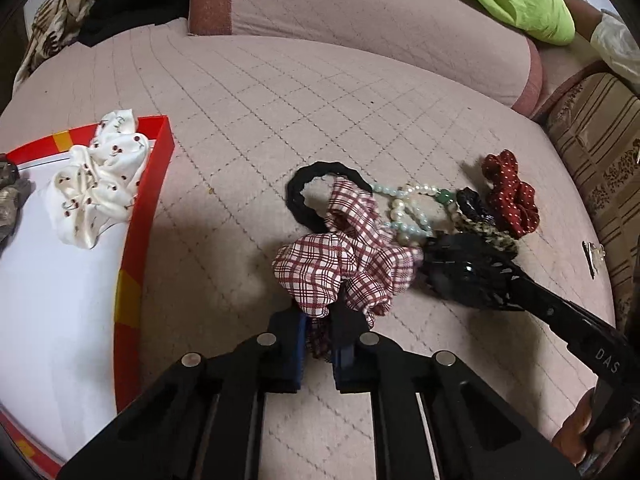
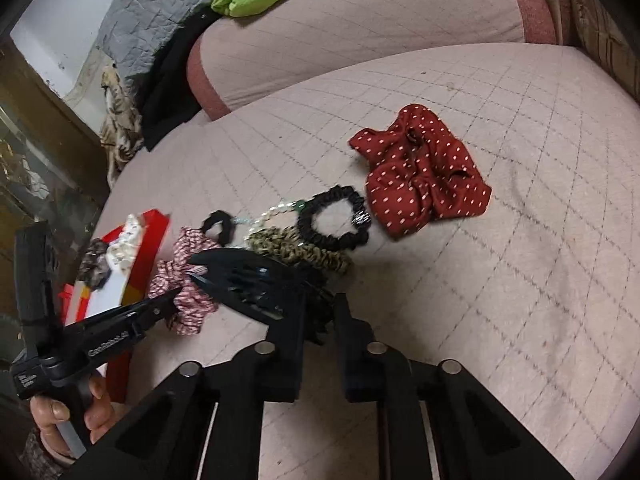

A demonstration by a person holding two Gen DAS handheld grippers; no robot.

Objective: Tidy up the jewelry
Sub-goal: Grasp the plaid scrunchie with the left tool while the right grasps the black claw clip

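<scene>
On a pink quilted cushion (image 1: 248, 128), a small heap of hair ties and beads lies in the middle of both views. The left gripper (image 1: 320, 336), black with blue pads, has its two fingers closed on the near edge of a red-and-white checked fabric scrunchie (image 1: 344, 256), which rests on the cushion and spreads away from the fingers. Just behind the scrunchie lies a plain black elastic hair band (image 1: 298, 184), partly covered by it. Touching the scrunchie's far right side is a tangle of white pearl and pale green bead bracelets (image 1: 412, 208). Beside the beads sits a glossy black satin scrunchie (image 2: 334, 218), with a leopard-print scrunchie (image 2: 300, 254) against its near side. Near these but apart from them, a dark red scrunchie with white polka dots (image 2: 424, 172) lies on its own. The right gripper (image 2: 320, 320), all black, points into the near edge of the heap, and dark fabric hides its tips, so whether it grips anything cannot be told. At the left edge of the cushion stands a shallow red cardboard box lid with a white floor (image 1: 148, 200); inside it rests a white satin scrunchie printed with small cherries (image 1: 96, 184), alongside a dark patterned scrunchie (image 2: 94, 266) at the far left.
</scene>
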